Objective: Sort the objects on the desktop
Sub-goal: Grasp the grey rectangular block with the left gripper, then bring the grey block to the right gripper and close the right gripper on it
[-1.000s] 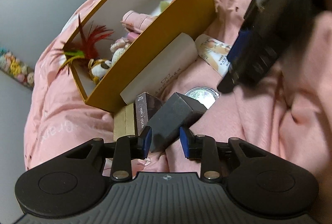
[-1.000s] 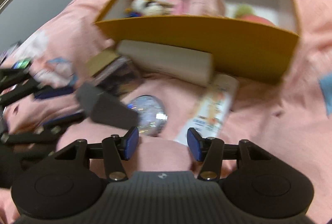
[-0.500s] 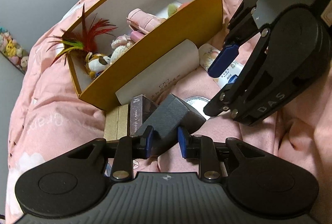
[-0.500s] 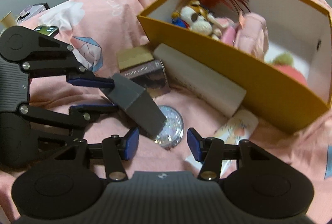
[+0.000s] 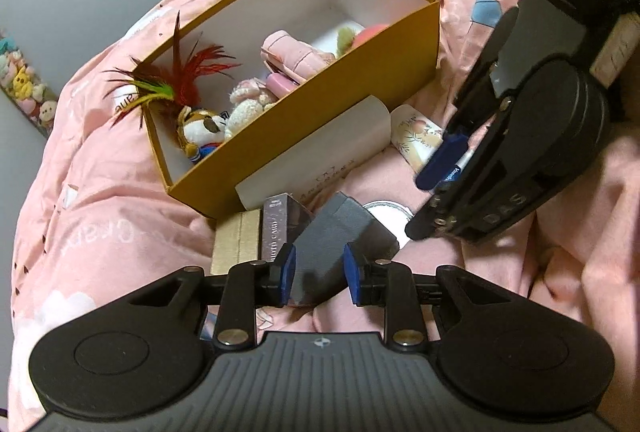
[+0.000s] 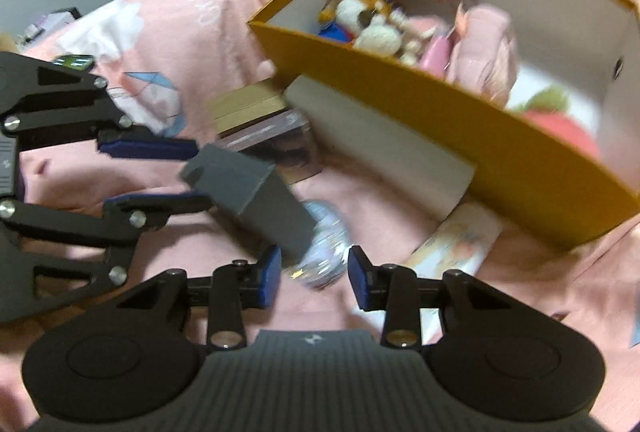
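A rumpled pink quilt (image 5: 100,192) under a grey wall is seen beneath an open yellow box (image 5: 320,120) of plush toys, near which a matte grey carton (image 5: 336,236) is clamped, tilted, in the left gripper (image 5: 318,274), while the closing right gripper (image 6: 312,278) holds nothing

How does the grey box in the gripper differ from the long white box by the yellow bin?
The grey box is dark, short and tilted, pinched at one end between the left hand-held gripper's pads. The white box is pale, longer, and lies flat on the pink bedding against the yellow bin, with nothing holding it. Both are plain rectangular cartons outside the bin.
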